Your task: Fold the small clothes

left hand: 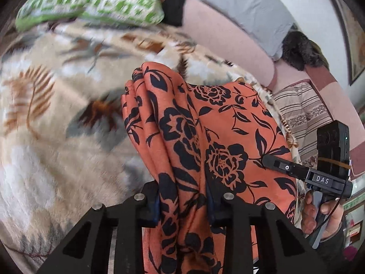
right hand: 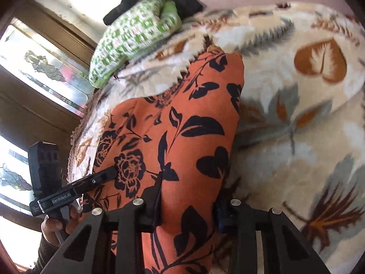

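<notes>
smooth orange floral garment (left hand: 205, 137) bunched in folds over plush leaf-print blanket (left hand: 57, 125), left gripper (left hand: 182, 207) and right gripper (right hand: 188, 212) both clamping it

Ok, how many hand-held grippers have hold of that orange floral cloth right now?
2. The left hand-held gripper is shut on a bunched edge of the orange floral garment; the right hand-held gripper clamps another part, over the leaf-print blanket.
</notes>
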A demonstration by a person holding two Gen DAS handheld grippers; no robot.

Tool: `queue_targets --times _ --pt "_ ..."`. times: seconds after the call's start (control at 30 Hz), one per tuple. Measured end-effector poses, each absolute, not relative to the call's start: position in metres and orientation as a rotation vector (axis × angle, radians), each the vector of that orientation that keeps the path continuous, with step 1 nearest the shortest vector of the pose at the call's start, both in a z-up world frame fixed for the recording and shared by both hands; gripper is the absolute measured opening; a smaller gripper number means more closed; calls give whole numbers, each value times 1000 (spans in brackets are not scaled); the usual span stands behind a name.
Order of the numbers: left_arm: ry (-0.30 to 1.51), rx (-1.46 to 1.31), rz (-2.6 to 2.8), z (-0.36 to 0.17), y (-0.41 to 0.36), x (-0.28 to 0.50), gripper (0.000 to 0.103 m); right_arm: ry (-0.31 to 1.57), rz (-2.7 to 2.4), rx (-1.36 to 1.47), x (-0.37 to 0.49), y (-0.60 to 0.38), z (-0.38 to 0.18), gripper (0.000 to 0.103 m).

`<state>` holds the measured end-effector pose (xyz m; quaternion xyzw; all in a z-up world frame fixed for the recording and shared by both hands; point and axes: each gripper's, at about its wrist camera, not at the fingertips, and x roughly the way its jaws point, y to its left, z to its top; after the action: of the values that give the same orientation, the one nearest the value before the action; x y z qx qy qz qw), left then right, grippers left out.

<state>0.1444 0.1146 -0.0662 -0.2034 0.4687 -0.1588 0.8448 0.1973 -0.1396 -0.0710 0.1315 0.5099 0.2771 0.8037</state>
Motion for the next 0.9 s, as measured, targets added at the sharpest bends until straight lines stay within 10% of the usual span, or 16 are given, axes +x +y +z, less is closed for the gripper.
queue_targets --times 0.43,0.6,0.9 --pt "1005 -367 -418 -73 10 229 42 991 459 353 257 -262 -48 38" --pt "1098 -286 -316 -111 3 230 65 1126 200 423 264 -318 -119 56" --pt "1008 -88 -226 -78 6 195 68 875 381 329 208 -283 -40 78"
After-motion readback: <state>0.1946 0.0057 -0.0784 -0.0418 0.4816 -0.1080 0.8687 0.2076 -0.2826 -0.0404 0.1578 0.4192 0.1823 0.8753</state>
